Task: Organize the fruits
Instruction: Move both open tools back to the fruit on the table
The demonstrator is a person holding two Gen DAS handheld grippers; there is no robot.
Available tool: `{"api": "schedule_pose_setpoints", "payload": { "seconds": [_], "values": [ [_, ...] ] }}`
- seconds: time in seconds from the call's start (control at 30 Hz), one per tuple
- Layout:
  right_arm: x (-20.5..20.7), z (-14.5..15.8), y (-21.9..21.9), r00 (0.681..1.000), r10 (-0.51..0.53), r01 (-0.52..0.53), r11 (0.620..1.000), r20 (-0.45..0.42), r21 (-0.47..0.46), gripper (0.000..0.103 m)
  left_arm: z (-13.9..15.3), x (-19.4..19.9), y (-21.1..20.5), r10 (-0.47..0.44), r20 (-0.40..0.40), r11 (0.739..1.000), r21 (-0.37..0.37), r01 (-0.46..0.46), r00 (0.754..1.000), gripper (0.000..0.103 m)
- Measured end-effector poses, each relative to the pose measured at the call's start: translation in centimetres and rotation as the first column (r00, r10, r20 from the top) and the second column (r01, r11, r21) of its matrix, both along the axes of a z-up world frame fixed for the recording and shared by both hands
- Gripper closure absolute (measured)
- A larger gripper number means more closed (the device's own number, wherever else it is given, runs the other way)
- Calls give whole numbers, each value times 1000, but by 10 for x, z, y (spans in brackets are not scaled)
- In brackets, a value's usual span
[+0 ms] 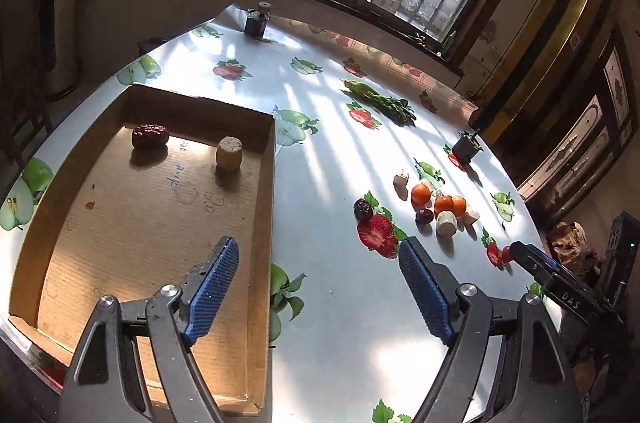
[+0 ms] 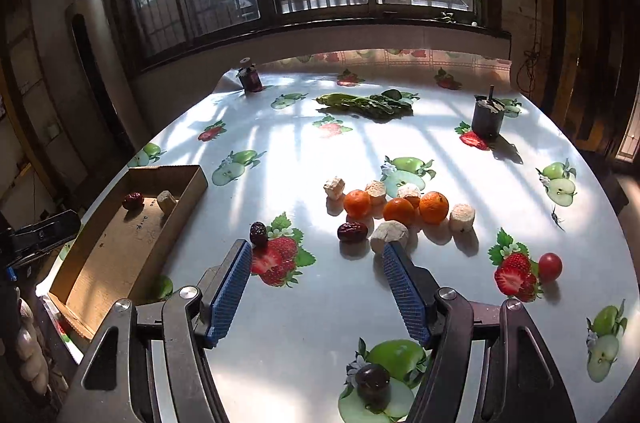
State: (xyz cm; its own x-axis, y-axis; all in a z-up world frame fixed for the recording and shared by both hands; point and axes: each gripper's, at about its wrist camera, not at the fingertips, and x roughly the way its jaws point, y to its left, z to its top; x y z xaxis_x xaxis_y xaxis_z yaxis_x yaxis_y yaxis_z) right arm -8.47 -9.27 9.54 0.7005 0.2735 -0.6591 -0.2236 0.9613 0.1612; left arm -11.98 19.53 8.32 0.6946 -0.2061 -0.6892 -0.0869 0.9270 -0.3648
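A cardboard tray point(image 1: 262, 191) point(image 2: 188, 197) lies at the table's left and holds a red date point(image 1: 150, 135) point(image 2: 133, 200) and a pale cylinder piece point(image 1: 229, 153) point(image 2: 166, 201). On the table sit three oranges point(image 2: 398, 209) point(image 1: 438, 201), several pale cylinder pieces point(image 2: 389, 235), loose dates point(image 2: 352, 231) point(image 2: 258, 233) point(image 1: 363, 209), a cherry tomato point(image 2: 550, 266) and a dark fruit point(image 2: 372, 381). My left gripper point(image 1: 318, 287) is open and empty over the tray's right wall. My right gripper point(image 2: 316, 289) is open and empty, short of the fruit pile.
A bunch of greens point(image 2: 366, 105) point(image 1: 380, 99) lies farther back. A dark cup point(image 2: 487, 117) point(image 1: 466, 146) stands at the right, a small dark jar point(image 2: 250, 79) point(image 1: 257, 21) at the far edge. The tablecloth point(image 2: 304, 159) has printed fruit.
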Motion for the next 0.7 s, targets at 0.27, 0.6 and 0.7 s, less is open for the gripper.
{"api": "schedule_pose_setpoints", "payload": {
  "seconds": [0.27, 0.6, 0.7],
  "values": [
    [-23, -33, -82, 991, -105, 107, 994, -78, 28, 29, -24, 1, -26, -7, -104, 1000, -16, 6, 995, 21],
    [-14, -65, -60, 987, -13, 27, 996, -157, 87, 29, -14, 53, -57, -55, -115, 998, 29, 58, 992, 21],
    [-11, -65, -55, 984, 14, 4, 995, -176, 100, 29, -28, 83, -62, -73, -146, 997, -49, 67, 987, 21]
  ]
}}
